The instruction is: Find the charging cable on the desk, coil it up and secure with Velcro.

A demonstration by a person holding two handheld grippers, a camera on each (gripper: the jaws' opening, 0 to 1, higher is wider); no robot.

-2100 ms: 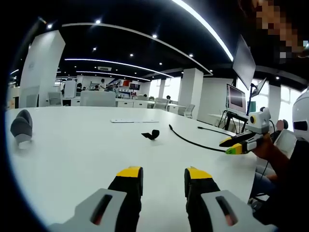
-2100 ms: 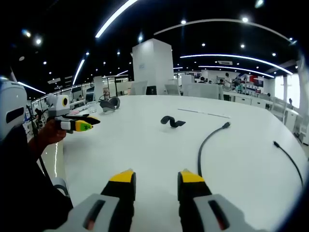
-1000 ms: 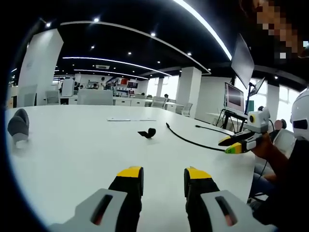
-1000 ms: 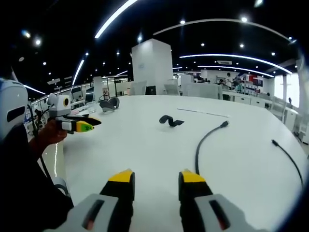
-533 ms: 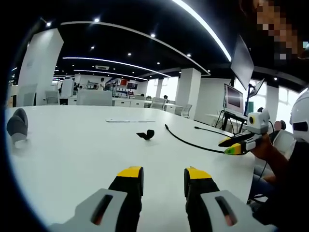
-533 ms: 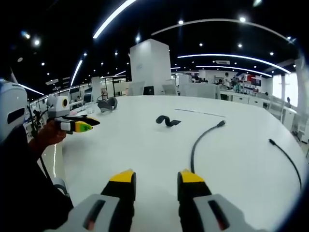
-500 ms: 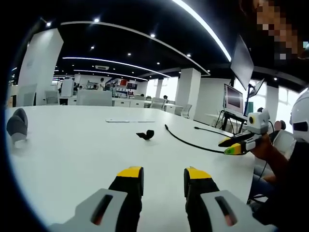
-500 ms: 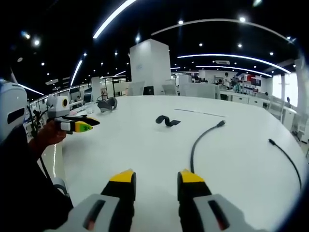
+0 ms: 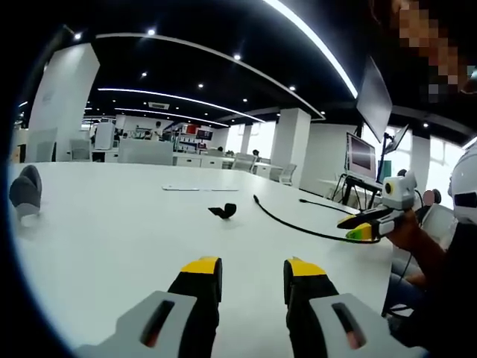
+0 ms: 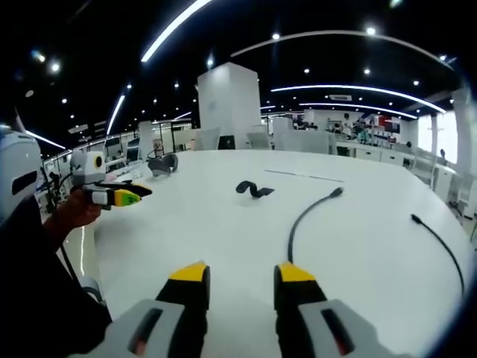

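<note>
Left gripper [image 9: 252,277] low in the left gripper view, yellow-tipped jaws parted with bare tabletop between them, clamped on nothing. Hovering over a broad white desk [image 9: 112,224]. Farther out, a short black Velcro strap [image 9: 223,212] lying curled on the desk, ahead of the jaws. Just right of the strap, a black charging cable [image 9: 287,221] stretched across the desk in a shallow curve, one plug end near the strap, the rest running toward the right gripper [image 9: 363,226], held up at the right edge in a person's hand [image 9: 408,230]. A dark rounded object [image 9: 24,192] resting at the desk's far left. Beyond, a monitor on a stand [image 9: 363,158], a white column and rows of office desks and chairs.

Right gripper [image 10: 238,277] at the bottom of the right gripper view, jaws likewise apart and gripping nothing. Charging cable [image 10: 297,221] starting just beyond the right jaw tip and curving away to a plug end farther up the desk [image 10: 186,224]. A second stretch of black cable [image 10: 442,242] lying well apart at the right. Velcro strap [image 10: 252,189] farther off, left of the cable's far end, not touching it. Left gripper [image 10: 123,195] at the left, above the desk edge, jaw state there too small to tell.
</note>
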